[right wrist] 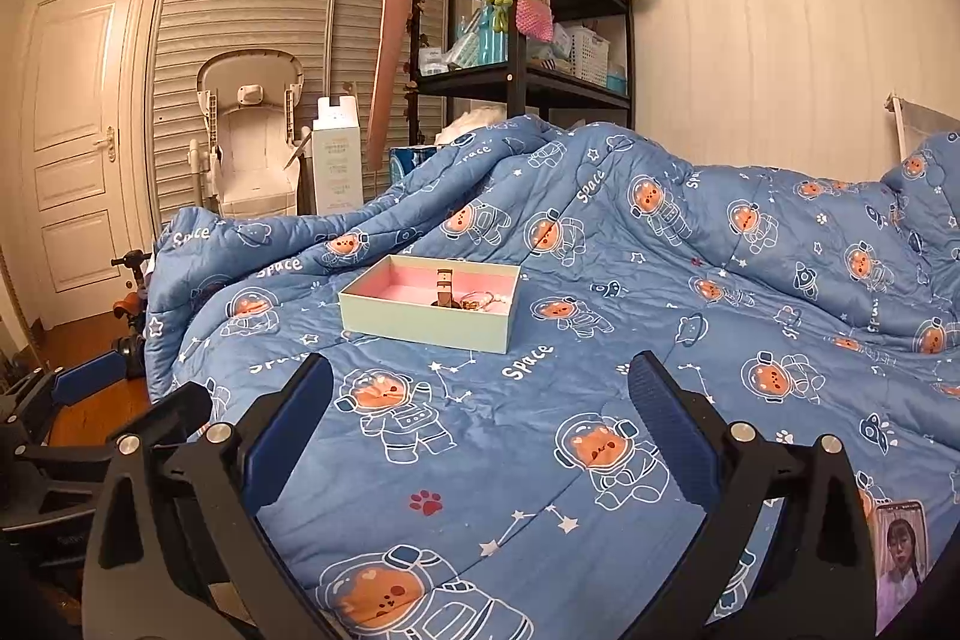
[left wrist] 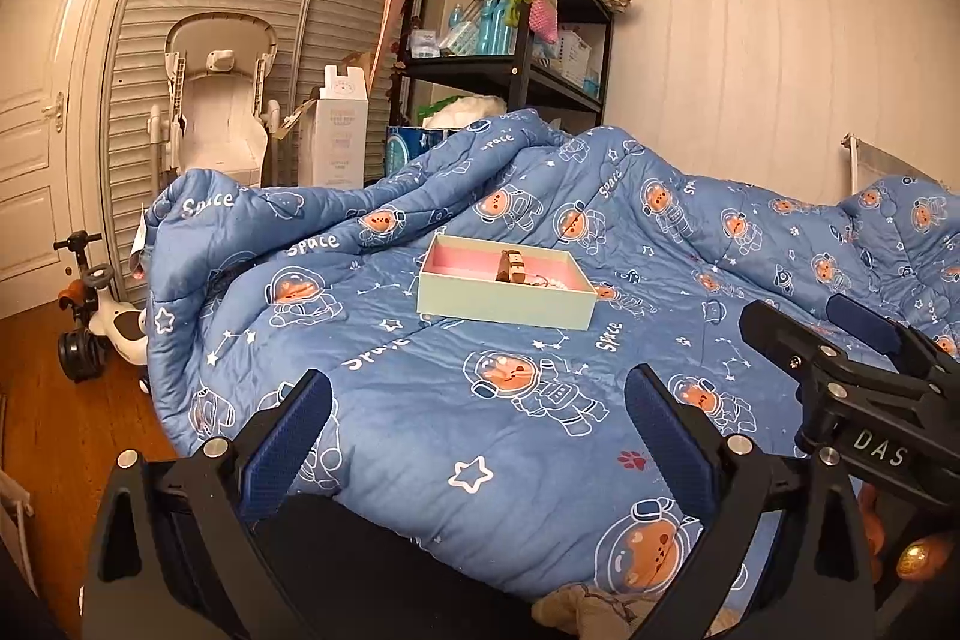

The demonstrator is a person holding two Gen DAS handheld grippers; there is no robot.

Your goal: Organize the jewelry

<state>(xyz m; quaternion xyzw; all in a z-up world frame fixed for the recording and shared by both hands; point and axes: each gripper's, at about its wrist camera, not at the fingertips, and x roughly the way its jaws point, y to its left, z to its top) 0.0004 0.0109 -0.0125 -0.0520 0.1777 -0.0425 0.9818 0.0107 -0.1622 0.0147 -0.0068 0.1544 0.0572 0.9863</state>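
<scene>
While both grippers, left point(left wrist: 477, 421) and right point(right wrist: 480, 412), hover spread and empty over the bed's near edge, jewelry point(right wrist: 474, 301) lies inside the box point(right wrist: 420, 325) mid-bed; sorted already or awaiting sorting, unclear.

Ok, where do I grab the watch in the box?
Take the watch by its upright strap, coming from above with the right gripper. It stands up out of the box, clear of the walls, and the bracelets beside it lie low.

Bare quilt point(right wrist: 480, 448) up to box point(right wrist: 429, 325); quilt ridge point(right wrist: 540, 148) rises behind it.
</scene>
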